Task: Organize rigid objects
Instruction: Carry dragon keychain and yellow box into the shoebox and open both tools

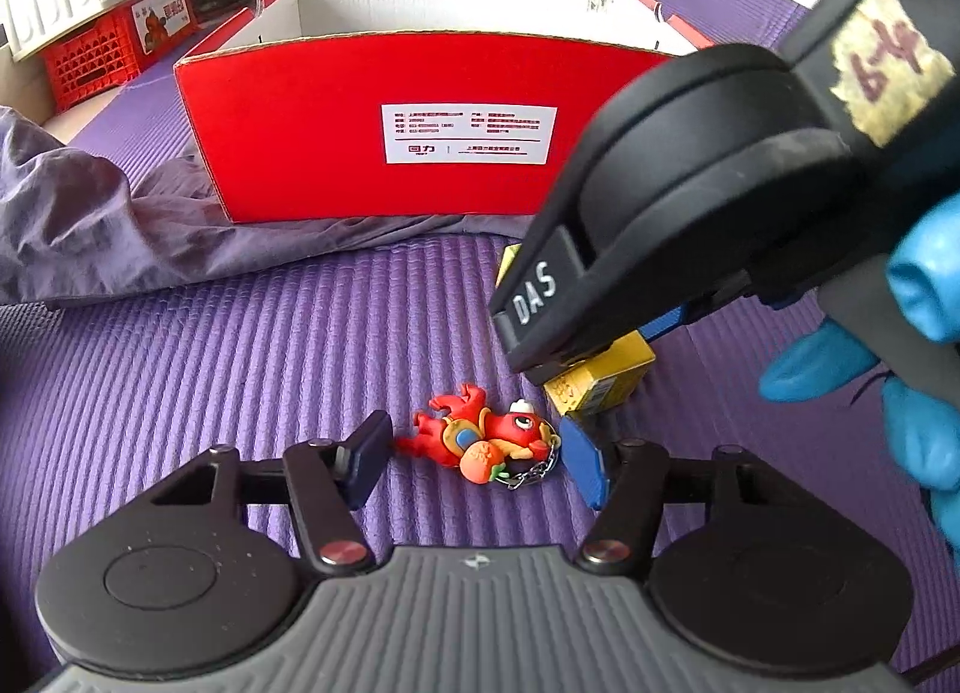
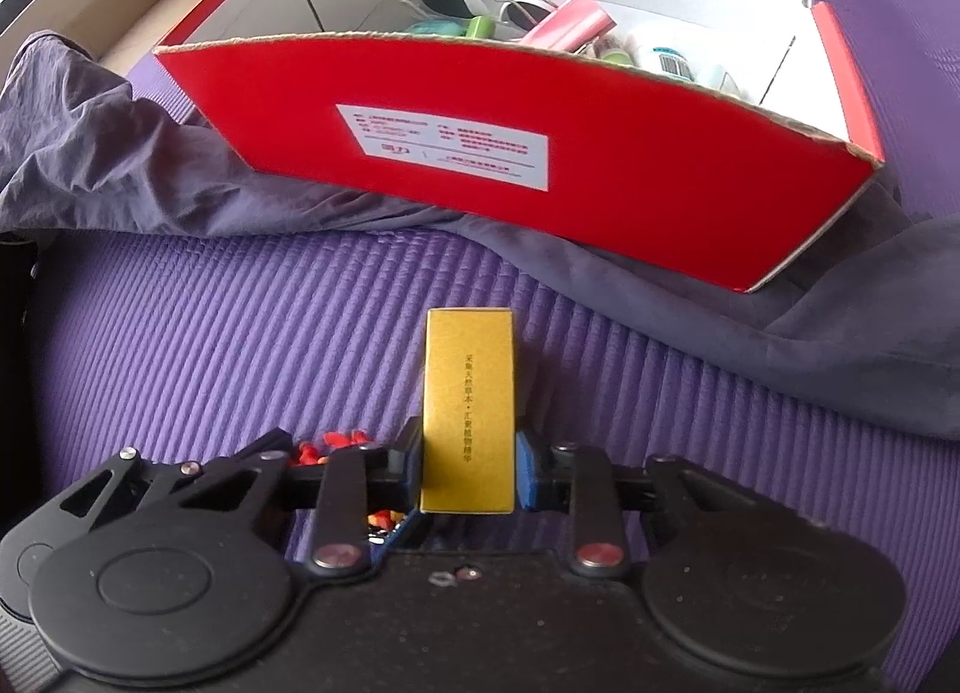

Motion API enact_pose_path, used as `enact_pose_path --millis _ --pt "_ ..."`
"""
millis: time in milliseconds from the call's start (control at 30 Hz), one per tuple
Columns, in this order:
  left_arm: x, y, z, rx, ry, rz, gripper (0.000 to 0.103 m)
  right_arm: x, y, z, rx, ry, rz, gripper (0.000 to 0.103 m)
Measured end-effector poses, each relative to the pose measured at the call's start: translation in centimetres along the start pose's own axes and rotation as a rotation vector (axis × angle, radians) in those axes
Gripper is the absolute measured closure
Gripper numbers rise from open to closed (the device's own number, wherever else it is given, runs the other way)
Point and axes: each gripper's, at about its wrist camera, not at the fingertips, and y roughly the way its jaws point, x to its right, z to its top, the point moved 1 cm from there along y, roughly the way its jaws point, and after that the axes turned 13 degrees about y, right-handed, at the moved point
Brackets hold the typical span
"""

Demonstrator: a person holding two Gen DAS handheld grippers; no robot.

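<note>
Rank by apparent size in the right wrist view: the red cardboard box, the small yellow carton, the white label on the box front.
1. Red cardboard box, by far the largest.
2. Small yellow carton, clamped in the right gripper.
3. White label.

The carton sits nearer the camera and looks close to the label in size, so ranks 2 and 3 are unsure.

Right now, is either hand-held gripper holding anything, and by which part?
The right hand-held gripper clamps the yellow carton across its long sides near one end. The left hand-held gripper straddles the red keychain figure, holding nothing.
</note>
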Motion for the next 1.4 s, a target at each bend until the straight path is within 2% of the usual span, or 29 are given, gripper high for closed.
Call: enact_pose_path --millis 400,767,967,1400 --pt "-1.0 -0.7 0.1 -0.003 -0.045 0.0 0.042 0.6 -1.0 -0.2 0.018 0.024 0.013 0.075" --pt "-1.5 -3.5 0.8 0.029 -0.065 0.021 0.042 0.9 -4.5 -0.8 0.065 0.035 0.048 0.075" --pt "-1.6 -6.0 2.1 0.053 -0.043 0.066 0.042 1.1 -7.5 -1.2 0.107 0.034 0.072 0.075" --pt "-2.1 -11.7 7.0 0.145 -0.004 0.095 0.042 0.9 -13.9 -0.8 0.22 -0.012 0.086 0.075"
